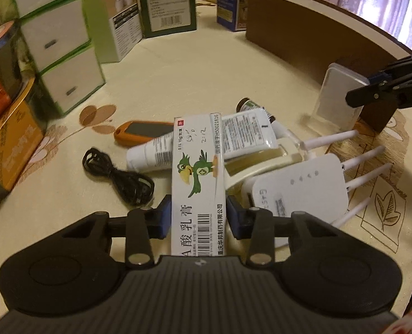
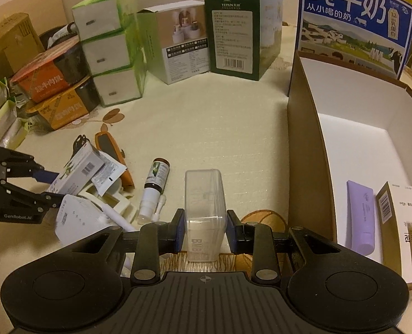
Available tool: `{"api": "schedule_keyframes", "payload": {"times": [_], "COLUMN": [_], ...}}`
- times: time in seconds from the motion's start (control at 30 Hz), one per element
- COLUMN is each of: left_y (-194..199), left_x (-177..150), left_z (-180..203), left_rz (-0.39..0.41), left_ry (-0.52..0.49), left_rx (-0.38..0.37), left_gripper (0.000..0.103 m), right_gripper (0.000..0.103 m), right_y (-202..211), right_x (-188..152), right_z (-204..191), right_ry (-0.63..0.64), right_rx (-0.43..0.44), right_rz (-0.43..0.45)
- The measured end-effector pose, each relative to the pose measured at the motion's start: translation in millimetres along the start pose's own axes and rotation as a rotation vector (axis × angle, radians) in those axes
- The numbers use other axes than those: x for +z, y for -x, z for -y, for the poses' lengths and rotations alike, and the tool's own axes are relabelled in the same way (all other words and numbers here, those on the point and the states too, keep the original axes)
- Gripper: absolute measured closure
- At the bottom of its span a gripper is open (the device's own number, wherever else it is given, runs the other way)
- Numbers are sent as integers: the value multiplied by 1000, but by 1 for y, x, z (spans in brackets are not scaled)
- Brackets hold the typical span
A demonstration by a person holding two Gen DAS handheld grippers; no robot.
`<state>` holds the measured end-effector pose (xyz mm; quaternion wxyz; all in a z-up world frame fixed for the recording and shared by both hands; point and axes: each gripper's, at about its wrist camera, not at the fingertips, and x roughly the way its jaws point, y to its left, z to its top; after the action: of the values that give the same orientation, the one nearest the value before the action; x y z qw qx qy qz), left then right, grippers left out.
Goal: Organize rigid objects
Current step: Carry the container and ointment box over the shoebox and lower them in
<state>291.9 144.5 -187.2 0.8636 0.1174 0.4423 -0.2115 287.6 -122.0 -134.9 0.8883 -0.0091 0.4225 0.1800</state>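
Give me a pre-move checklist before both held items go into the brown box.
1. Right gripper grips the clear plastic case: ok, fingers press both sides.
2. Left gripper on the ointment carton: cannot tell; the right finger shows a sliver of gap.
3. Carton free of the pile: not ok, its far end lies over the white tube.
4. Room in the brown box: ok, only a purple tube and a gold-edged carton inside.
5. Router clear of the left gripper: cannot tell.

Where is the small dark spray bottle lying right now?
In the right wrist view the spray bottle lies on the tablecloth, just left of the clear plastic case, right of the cluttered pile.
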Motion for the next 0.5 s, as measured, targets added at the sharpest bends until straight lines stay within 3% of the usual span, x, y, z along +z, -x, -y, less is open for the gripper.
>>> {"api": "schedule_keyframes", "payload": {"times": [0.27,0.5], "left_y": [32,66], "left_x": [-1,17], "left_z": [8,25], "left_rz": [40,72], "left_ry": [96,114], "left_rx": [66,115], "left_gripper": [68,68], "right_gripper": [76,76], "right_y": [19,45], "right_x": [4,9], "right_z": [-5,-9], "right_ry": [1,-2], "right_rx": [21,53], "right_rz": [47,101]}}
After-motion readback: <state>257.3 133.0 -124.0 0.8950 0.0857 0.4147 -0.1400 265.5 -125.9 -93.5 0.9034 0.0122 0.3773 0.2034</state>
